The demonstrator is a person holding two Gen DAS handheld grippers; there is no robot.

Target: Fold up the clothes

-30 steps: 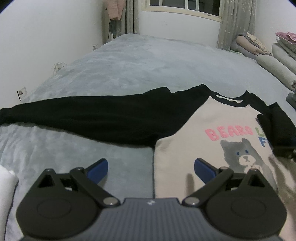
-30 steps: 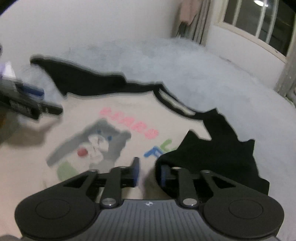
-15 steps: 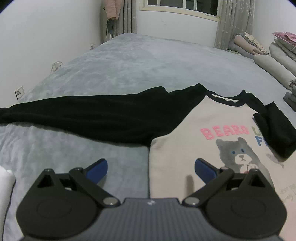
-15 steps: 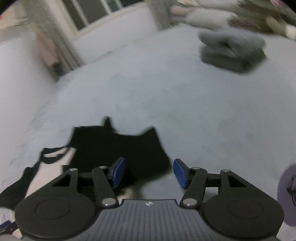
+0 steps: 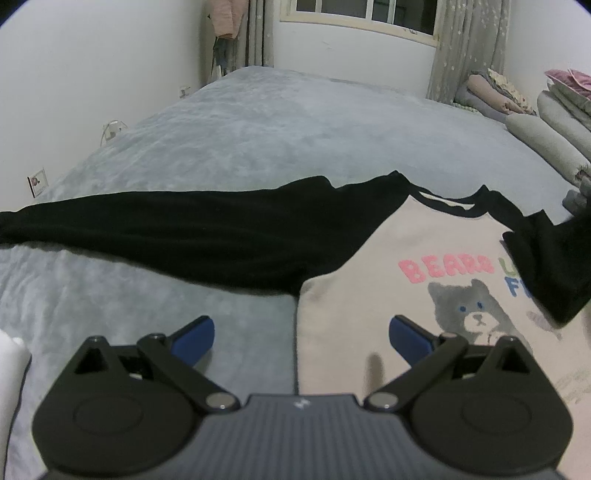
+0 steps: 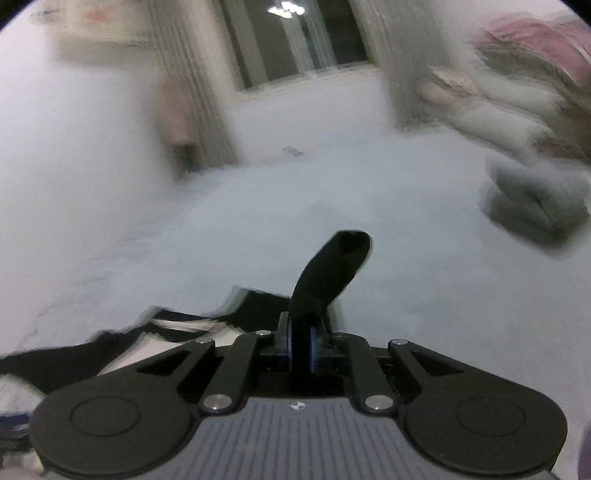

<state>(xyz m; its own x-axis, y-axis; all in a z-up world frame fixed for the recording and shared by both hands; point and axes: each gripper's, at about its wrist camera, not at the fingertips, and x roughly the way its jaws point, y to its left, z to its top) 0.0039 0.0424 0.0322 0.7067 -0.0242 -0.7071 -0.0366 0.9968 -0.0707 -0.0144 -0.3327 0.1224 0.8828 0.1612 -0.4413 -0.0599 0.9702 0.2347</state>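
Note:
A cream long-sleeved shirt [image 5: 424,295] with a bear print and black sleeves lies flat on the grey bed [image 5: 295,129]. Its left sleeve [image 5: 166,229] stretches out to the left. The right sleeve [image 5: 543,266] is folded across the print. My left gripper [image 5: 301,328] hovers open over the shirt's left side seam, with nothing held. In the blurred right wrist view my right gripper [image 6: 301,332] is closing, its pads pinching a strip of black sleeve fabric [image 6: 332,266] that sticks up beyond them.
Rolled and stacked bedding [image 5: 554,122] lines the bed's far right. A folded grey pile [image 6: 535,210] sits on the bed at right. White cloth [image 5: 9,369] shows at the near left edge. A wall and window [image 5: 369,14] stand behind the bed.
The right gripper opened, swung away from the bear print toward the bed's right side, then closed on black sleeve fabric. The left gripper has stayed where it was.

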